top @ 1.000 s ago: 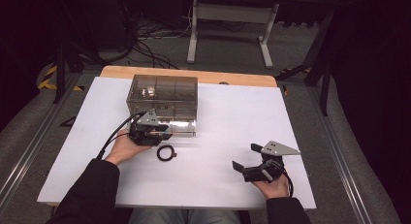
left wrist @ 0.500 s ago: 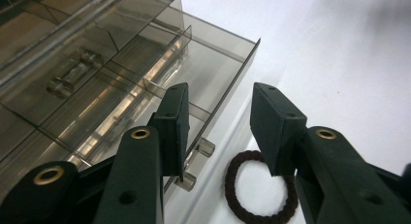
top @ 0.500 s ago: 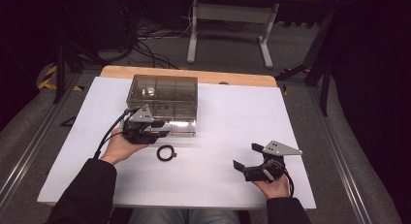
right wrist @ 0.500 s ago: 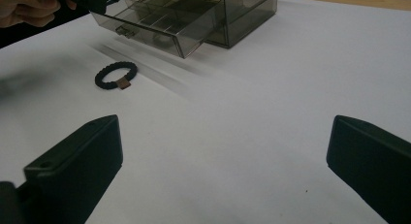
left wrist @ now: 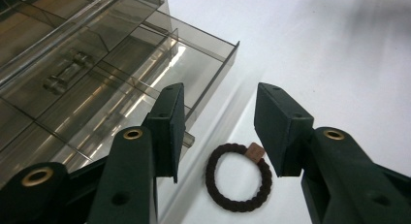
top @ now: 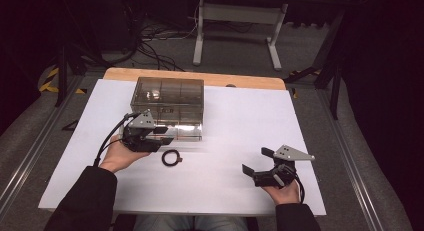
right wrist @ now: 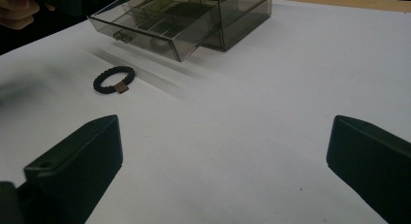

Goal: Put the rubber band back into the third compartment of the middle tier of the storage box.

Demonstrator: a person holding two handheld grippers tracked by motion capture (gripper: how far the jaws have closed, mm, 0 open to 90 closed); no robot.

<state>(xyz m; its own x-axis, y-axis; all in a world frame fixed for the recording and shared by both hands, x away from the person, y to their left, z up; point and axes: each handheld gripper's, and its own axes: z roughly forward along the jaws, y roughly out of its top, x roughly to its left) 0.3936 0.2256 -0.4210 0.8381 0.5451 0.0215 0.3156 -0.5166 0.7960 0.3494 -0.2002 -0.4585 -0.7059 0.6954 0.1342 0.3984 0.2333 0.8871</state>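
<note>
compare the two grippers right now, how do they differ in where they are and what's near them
The left gripper sits at the open drawer of the clear organizer box, while the right gripper rests apart on bare table. The left gripper has the black hair tie lying just below its jaws; the right gripper sees that tie farther off. Both stand open, holding nothing.

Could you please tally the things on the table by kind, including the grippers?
Hair tie: 1
Clear drawer organiser, bottom drawer pulled out: 1
Handheld grippers, left gripper and right gripper, both open: 2
Total: 4
</note>
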